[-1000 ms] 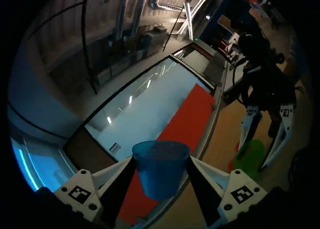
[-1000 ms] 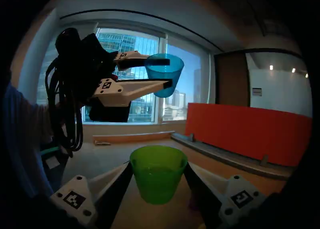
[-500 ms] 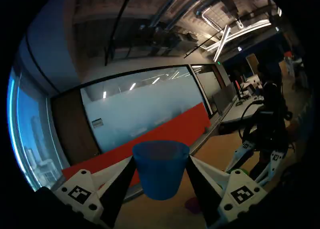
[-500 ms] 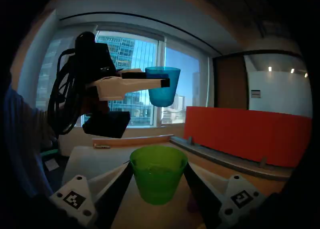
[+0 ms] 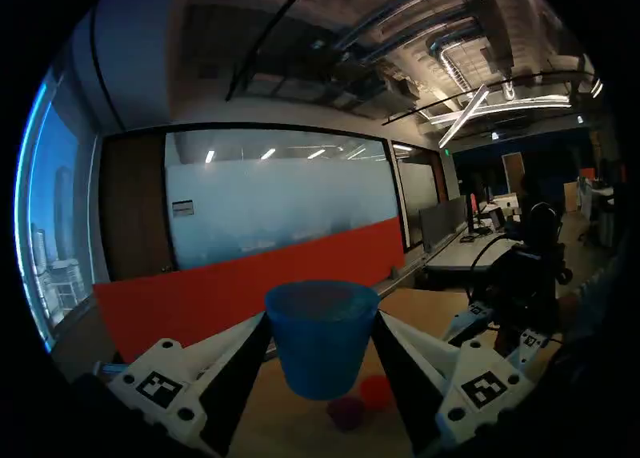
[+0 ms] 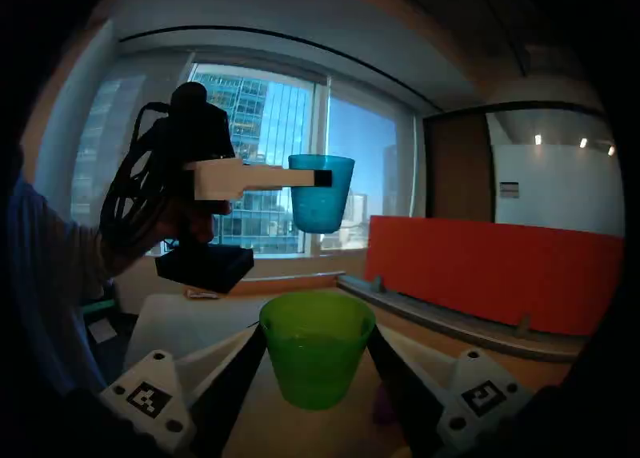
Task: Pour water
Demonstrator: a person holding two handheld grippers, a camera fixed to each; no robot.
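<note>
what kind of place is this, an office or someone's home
Most likely an open-plan office: a frosted glass wall like a meeting room's, desks under strip lights, and a big window facing tower blocks.

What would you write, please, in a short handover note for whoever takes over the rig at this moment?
Left gripper: shut on the blue cup, upright in the air, higher than the green cup in the right gripper view.
Right gripper: shut on the green cup, upright, low by the table; it seems to hold some water.
Done: both cups are gripped. I cannot tell whether the blue cup has water left.
Left: if more must go in, bring blue over green and tilt. Then set both down, clear of the small red cup and purple cup.
</note>
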